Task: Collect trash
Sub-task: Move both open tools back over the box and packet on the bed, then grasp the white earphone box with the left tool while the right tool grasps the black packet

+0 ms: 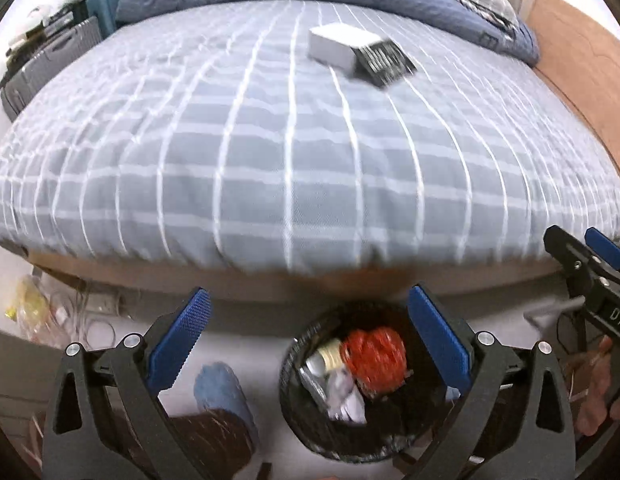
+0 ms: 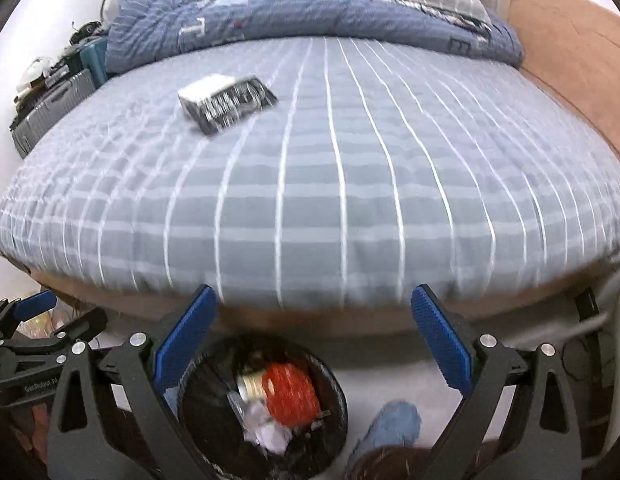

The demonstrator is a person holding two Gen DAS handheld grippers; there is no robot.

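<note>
While both pairs of blue-padded fingers stand spread wide and hold nothing, the left gripper [image 1: 308,334] hangs over the floor with a black trash bin [image 1: 302,412] below and between its fingers, nearer the right one. Inside the bin lie a red mesh wad [image 1: 374,356], crumpled white paper [image 1: 344,398] and a pale round lid [image 1: 330,358].

The right gripper [image 2: 314,334] has the same bin [image 2: 198,412] beneath its left finger. A blue slipper [image 2: 394,424] shows on the floor nearer its right finger.

Ahead of both pairs of fingers spreads the bed [image 1: 270,152] with a grey-blue checked cover. Far out on it rests a white box [image 1: 338,44] touching a black packet [image 1: 384,62], both blurred. Beyond them a dark blue quilt [image 2: 310,12] is bunched at the head of the bed.
</note>
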